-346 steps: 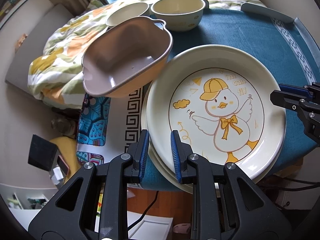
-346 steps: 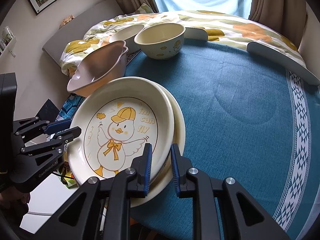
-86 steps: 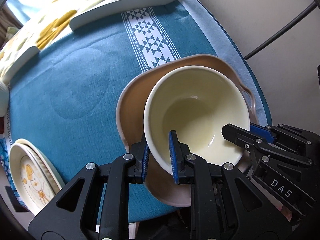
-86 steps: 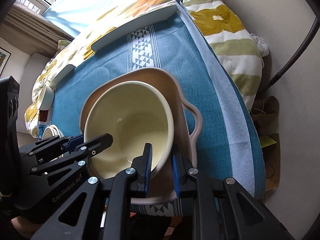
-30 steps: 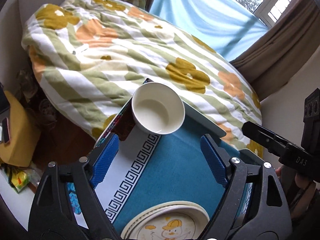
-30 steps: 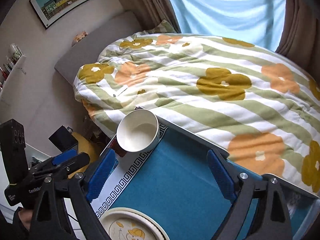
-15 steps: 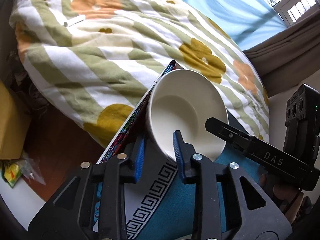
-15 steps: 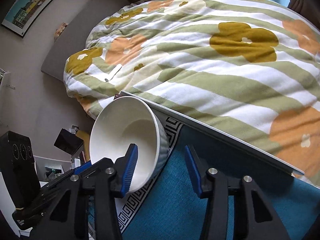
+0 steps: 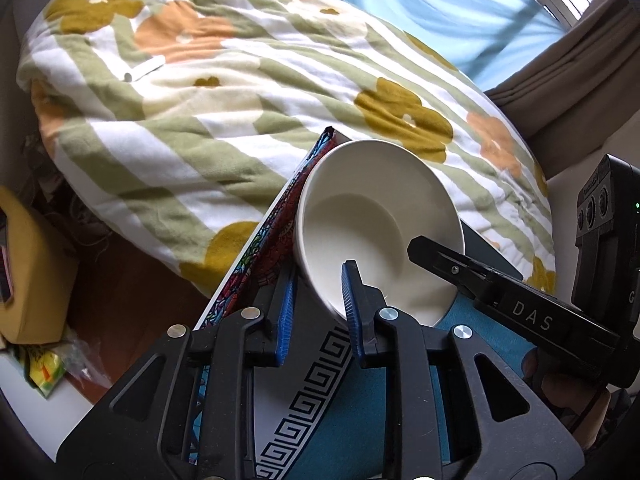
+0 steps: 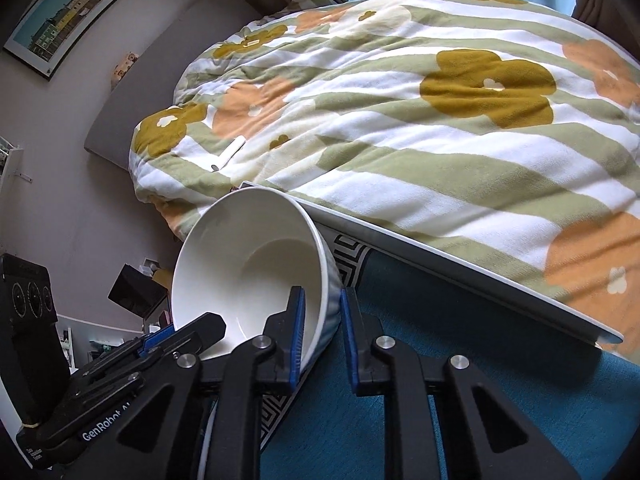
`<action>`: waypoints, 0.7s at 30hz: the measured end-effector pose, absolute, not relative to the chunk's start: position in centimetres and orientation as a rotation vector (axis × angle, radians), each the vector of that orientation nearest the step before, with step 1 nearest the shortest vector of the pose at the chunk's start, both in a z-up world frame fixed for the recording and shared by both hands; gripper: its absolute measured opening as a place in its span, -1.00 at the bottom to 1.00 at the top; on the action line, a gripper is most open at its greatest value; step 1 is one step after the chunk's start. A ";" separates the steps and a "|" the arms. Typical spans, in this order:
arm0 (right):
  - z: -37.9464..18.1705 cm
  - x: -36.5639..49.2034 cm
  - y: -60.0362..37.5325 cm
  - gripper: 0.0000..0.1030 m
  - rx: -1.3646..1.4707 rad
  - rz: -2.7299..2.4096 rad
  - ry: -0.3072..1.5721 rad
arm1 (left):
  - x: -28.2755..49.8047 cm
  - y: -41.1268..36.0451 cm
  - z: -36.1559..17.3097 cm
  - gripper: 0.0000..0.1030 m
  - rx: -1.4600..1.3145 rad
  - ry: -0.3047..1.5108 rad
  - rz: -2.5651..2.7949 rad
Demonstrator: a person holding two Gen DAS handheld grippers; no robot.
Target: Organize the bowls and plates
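A plain white bowl [image 9: 372, 232] sits tilted at the far corner of the table's blue cloth [image 9: 348, 420]. My left gripper [image 9: 318, 280] is shut on the bowl's near rim, one pad inside and one outside. The right gripper [image 9: 416, 246] reaches in from the right onto the opposite side of the rim. In the right wrist view the same bowl [image 10: 248, 264] leans toward the left. My right gripper [image 10: 322, 300] has its jaws closing tight on the ribbed wall, with both pads on it. The left gripper [image 10: 208, 326] enters from the lower left, its fingertips inside the bowl.
A striped, flowered quilt [image 9: 240, 80] on a bed lies just beyond the table. A white board edge [image 10: 440, 256] runs along the table's far side. The table edge drops to the floor on the left, where a yellow object [image 9: 32, 272] lies.
Both grippers came down onto the white bowl and went from wide open to shut on its rim. The bowl now fills the near view and is tilted.
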State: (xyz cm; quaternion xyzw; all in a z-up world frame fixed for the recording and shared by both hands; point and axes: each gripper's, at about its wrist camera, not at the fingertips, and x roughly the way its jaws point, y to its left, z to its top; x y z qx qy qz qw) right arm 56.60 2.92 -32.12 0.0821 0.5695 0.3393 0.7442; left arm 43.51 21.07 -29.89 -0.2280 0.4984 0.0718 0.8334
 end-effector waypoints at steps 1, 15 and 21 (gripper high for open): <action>-31.8 56.3 2.6 -0.68 0.183 0.739 1.242 | 43.3 20.8 -29.4 -0.61 -0.475 1.050 0.149; -22.8 47.1 -9.5 -0.68 0.250 0.653 1.074 | 35.4 8.9 -20.2 -0.61 -0.343 0.964 0.034; -20.3 41.4 -17.4 -0.68 0.280 0.601 1.015 | 30.0 1.4 -17.5 -0.61 -0.304 0.948 -0.028</action>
